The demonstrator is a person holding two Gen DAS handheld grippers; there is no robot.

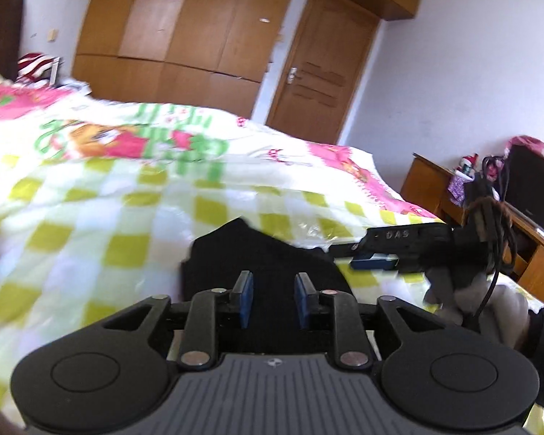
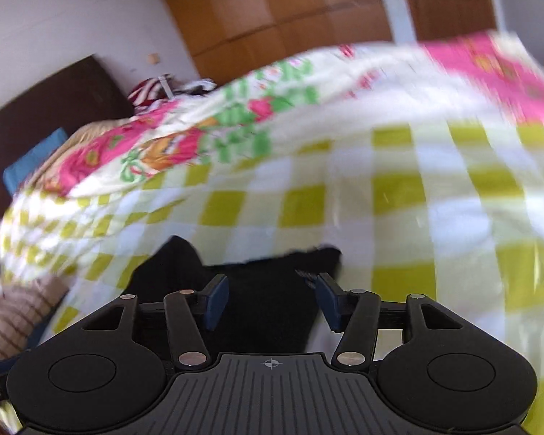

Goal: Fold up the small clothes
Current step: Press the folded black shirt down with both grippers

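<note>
A small black garment [image 1: 257,253] lies on a bed covered with a yellow-green and white checked quilt [image 1: 90,224]. My left gripper [image 1: 273,299] is open just above the near part of the garment, its blue pads apart. The right gripper's arm and blue pad show in the left wrist view [image 1: 377,259], at the garment's right edge. In the right wrist view the black garment [image 2: 264,290] lies under my right gripper [image 2: 270,301], which is open with its jaws wide apart. The view is blurred.
A wooden wardrobe [image 1: 185,25] and door [image 1: 319,69] stand beyond the bed. A wooden desk [image 1: 453,188] with clutter is to the right. A dark headboard [image 2: 47,98] and a blue pillow [image 2: 32,159] are at the left.
</note>
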